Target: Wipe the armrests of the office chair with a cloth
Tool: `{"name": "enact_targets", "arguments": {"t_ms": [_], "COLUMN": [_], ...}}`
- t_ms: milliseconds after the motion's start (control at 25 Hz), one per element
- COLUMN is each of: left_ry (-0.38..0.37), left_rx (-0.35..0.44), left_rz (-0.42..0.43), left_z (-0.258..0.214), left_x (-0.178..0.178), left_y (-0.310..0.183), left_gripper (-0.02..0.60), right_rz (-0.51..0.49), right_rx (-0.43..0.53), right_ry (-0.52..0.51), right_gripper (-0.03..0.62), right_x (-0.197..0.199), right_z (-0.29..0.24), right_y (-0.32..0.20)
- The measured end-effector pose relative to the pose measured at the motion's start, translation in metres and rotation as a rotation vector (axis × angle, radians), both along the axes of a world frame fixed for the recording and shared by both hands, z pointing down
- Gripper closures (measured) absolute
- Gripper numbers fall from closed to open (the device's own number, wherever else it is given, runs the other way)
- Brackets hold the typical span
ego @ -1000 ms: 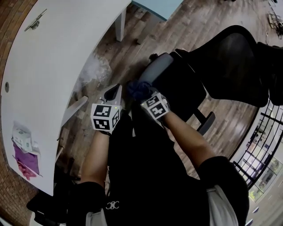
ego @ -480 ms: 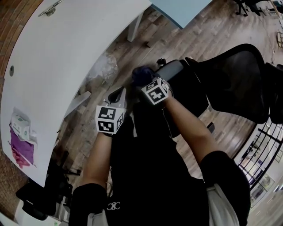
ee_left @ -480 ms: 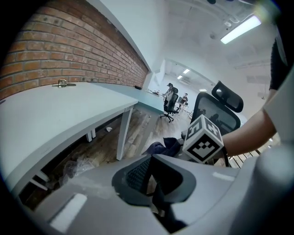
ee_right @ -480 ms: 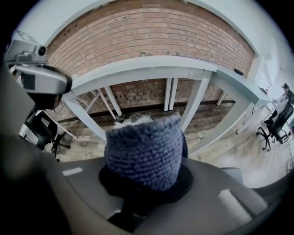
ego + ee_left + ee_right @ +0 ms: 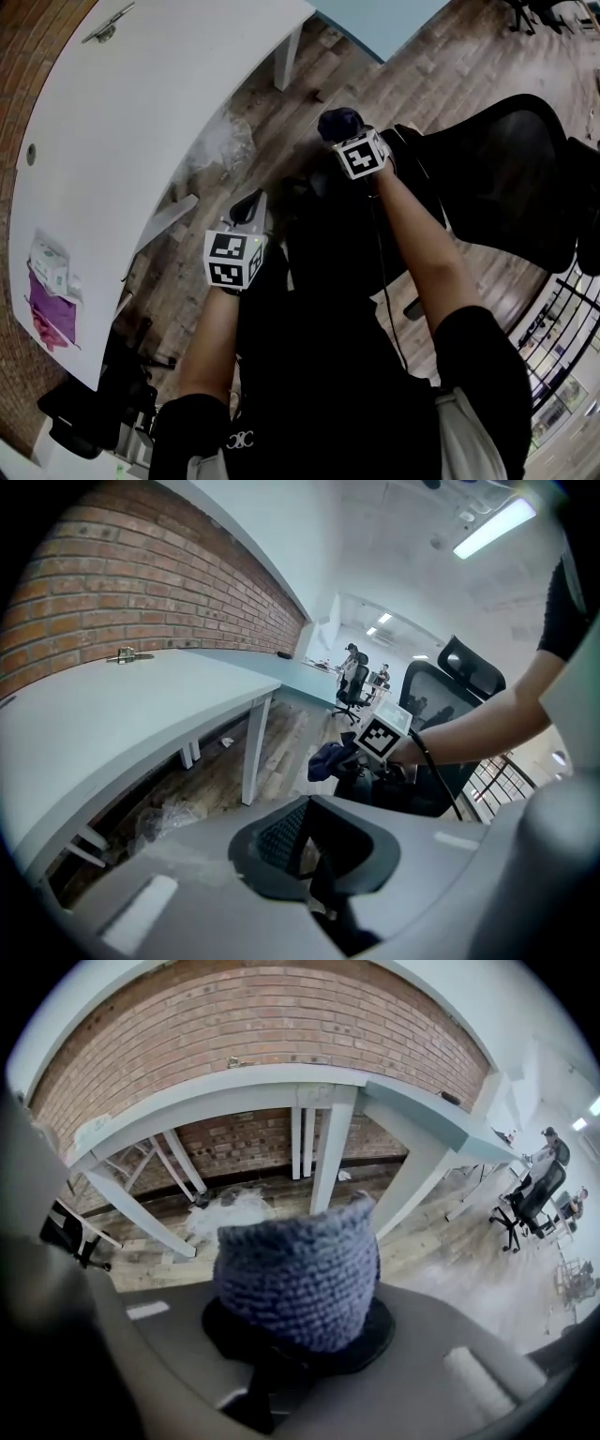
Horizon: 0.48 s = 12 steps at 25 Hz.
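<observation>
My right gripper point(image 5: 345, 133) is shut on a dark blue knitted cloth point(image 5: 339, 122) and reaches forward, level with the front of the black office chair point(image 5: 506, 178). Hand and cloth hide the grey armrest below them. In the right gripper view the cloth point(image 5: 300, 1274) bulges out of the jaws and fills the middle. My left gripper point(image 5: 247, 204) hangs lower left over the wooden floor, jaws slightly apart, holding nothing. The left gripper view shows the cloth point(image 5: 328, 759) held beside the chair point(image 5: 441, 691), a little ahead.
A curved white desk point(image 5: 141, 122) with white legs point(image 5: 286, 61) runs along a brick wall point(image 5: 141, 583) on my left. Crumpled plastic point(image 5: 220, 145) lies on the floor under it. A black railing point(image 5: 562, 319) stands at the right. Other chairs and people point(image 5: 356, 682) are far off.
My right gripper has carried the cloth forward along the armrest, from its near end to its far end. The left gripper has hardly moved.
</observation>
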<state>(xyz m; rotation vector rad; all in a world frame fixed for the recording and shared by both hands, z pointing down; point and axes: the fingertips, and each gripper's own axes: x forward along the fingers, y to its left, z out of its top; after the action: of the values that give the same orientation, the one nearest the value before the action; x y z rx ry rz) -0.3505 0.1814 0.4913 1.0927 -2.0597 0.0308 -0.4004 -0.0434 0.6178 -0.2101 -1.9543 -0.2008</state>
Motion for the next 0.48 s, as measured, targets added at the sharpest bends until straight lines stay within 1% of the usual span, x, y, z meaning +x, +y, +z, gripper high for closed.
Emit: {"name": "enact_targets", "arguments": {"t_ms": [120, 200, 280, 320, 400, 480], "left_ry": [-0.001, 0.002, 0.006, 0.008, 0.014, 0.020], "left_rx": [-0.006, -0.009, -0.013, -0.015, -0.018, -0.020], "left_rz": [0.009, 0.017, 0.025, 0.028, 0.030, 0.029], "left_z": [0.001, 0.002, 0.002, 0.003, 0.003, 0.004], "left_x": [0.003, 0.006, 0.011, 0.012, 0.015, 0.016], "left_y": [-0.011, -0.017, -0.022, -0.024, -0.025, -0.025], "left_gripper": [0.575, 0.575, 0.575, 0.575, 0.575, 0.575], "right_rz": [0.064, 0.142, 0.214, 0.239, 0.283, 0.329], "right_rx": [-0.009, -0.065, -0.130, -0.121, -0.051, -0.025], "right_ry": [0.001, 0.028, 0.017, -0.008, -0.059, -0.078], "right_gripper": [0.514, 0.514, 0.514, 0.514, 0.514, 0.514], "right_x": [0.000, 0.005, 0.002, -0.002, -0.007, -0.005], "right_z": [0.002, 0.008, 0.008, 0.005, -0.002, -0.006], "right_y": [-0.025, -0.036, -0.045, -0.056, -0.085, -0.102]}}
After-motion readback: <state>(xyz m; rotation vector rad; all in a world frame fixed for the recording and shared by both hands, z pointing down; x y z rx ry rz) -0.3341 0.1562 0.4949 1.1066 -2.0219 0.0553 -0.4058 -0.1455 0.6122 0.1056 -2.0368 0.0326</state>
